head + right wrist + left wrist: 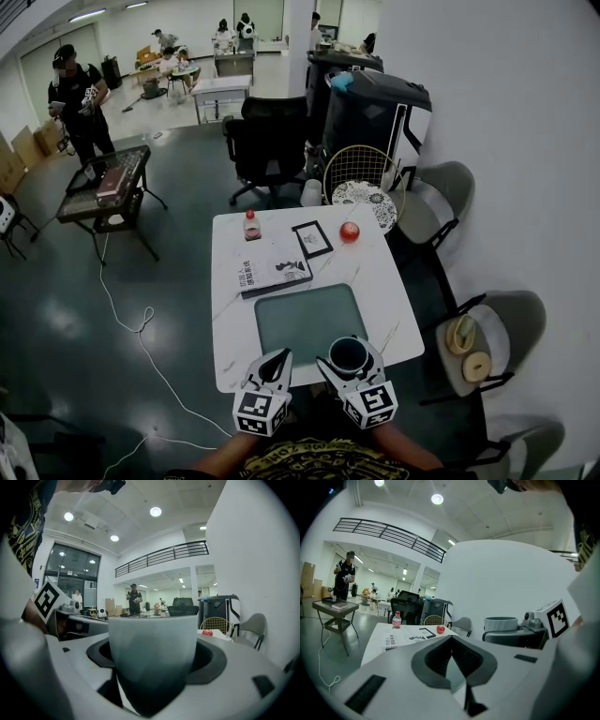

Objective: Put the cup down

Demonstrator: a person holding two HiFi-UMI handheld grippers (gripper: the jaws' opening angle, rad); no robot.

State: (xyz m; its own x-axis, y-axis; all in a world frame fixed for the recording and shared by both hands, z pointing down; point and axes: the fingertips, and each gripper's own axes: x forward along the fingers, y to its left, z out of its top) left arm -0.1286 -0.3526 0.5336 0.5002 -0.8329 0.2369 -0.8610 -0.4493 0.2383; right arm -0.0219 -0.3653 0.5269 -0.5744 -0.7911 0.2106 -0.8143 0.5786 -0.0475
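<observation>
A pale cup (349,355) with a dark inside sits upright between the jaws of my right gripper (350,359), which is shut on it. It hovers at the near edge of the white table (384,281), by the near corner of a grey-green mat (309,319). In the right gripper view the cup (152,653) fills the middle between both jaws. My left gripper (275,362) is beside it on the left, shut and holding nothing. In the left gripper view its tips (450,638) meet, and the cup (500,623) shows to the right.
Further back on the table lie an open book (272,267), a small bottle (251,225), a black-framed card (312,239) and a red ball (349,232). Grey chairs (487,337) stand to the right, a black office chair (272,141) beyond. A cable (141,328) runs over the floor at the left.
</observation>
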